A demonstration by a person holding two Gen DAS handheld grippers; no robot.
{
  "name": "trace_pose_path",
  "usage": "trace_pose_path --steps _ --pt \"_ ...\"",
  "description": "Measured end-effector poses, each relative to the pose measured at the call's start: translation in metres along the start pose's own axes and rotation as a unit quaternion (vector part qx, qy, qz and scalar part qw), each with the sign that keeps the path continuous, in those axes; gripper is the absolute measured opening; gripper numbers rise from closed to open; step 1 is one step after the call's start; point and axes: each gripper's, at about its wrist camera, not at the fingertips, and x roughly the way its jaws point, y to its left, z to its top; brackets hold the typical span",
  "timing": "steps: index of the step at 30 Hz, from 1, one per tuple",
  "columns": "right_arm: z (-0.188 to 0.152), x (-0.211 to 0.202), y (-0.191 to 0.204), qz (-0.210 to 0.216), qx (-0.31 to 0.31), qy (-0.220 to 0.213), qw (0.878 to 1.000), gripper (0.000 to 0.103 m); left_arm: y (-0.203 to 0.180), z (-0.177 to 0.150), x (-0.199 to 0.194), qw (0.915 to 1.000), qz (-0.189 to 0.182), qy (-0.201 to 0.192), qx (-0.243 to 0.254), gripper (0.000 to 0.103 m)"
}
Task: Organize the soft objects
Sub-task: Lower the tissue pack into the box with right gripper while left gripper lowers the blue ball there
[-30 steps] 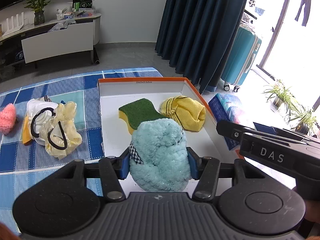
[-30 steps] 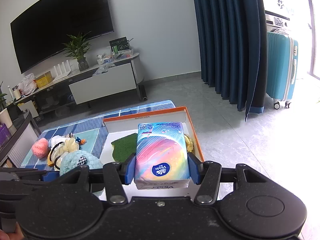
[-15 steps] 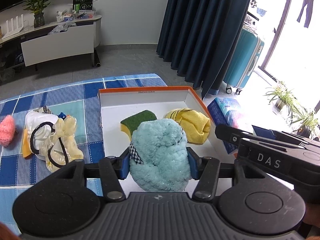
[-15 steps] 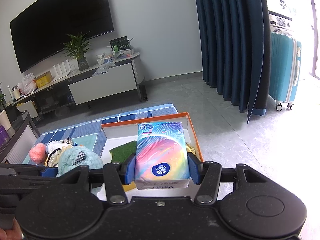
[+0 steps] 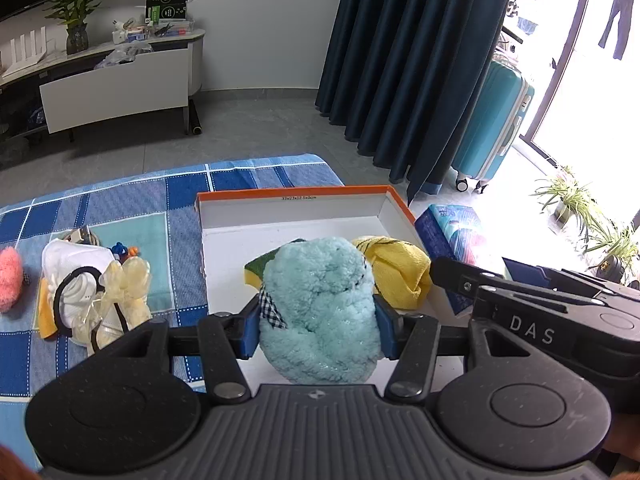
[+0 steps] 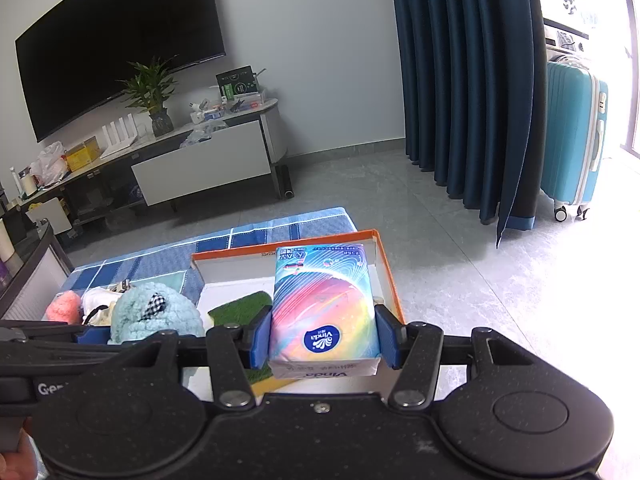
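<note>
Both grippers have drifted back from the box since the earlier frames, so more of the blue checked cloth (image 5: pixel 120 208) and floor shows beyond it. Between its blue pads, the left gripper (image 5: pixel 318 326) stays clamped on a fluffy teal ball (image 5: pixel 320 312) with a small checked patch, held above the near part of the white box with the orange rim (image 5: pixel 292 194). The right gripper (image 6: pixel 324 342) is clamped on a rainbow-printed tissue pack (image 6: pixel 324 312), held over the box's right side. Inside the box, a green-and-yellow sponge (image 5: pixel 260 268) and a folded yellow towel (image 5: pixel 400 276) lie side by side behind the teal ball. Left of the box, on the cloth, sits a heap of white and pale yellow soft things (image 5: pixel 92 292) with black loops, and farther left a pink fluffy ball (image 5: pixel 10 278).
</note>
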Motion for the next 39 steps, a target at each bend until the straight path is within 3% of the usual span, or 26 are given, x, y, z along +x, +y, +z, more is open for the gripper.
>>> trace_pose_path --steps 18,27,29,31,39 --pt "0.033 0.054 0.002 -0.004 -0.014 0.008 1.0 0.06 0.017 0.02 0.029 0.9998 0.001 0.014 -0.012 0.056" --pt "0.037 0.032 -0.011 -0.018 0.003 -0.038 0.999 0.063 0.008 0.03 0.043 0.9995 -0.025 0.018 -0.006 0.056" --pt "0.036 0.025 -0.014 -0.025 0.003 -0.047 0.999 0.066 0.003 0.034 0.045 0.9989 -0.044 0.015 -0.005 0.059" --pt "0.035 0.019 -0.017 -0.033 0.006 -0.053 0.998 0.066 -0.003 0.038 0.044 0.9987 -0.051 0.006 -0.001 0.077" --pt "0.034 -0.002 -0.019 -0.031 0.016 -0.066 0.997 0.067 0.007 0.039 0.027 0.9996 -0.025 -0.011 -0.009 0.086"
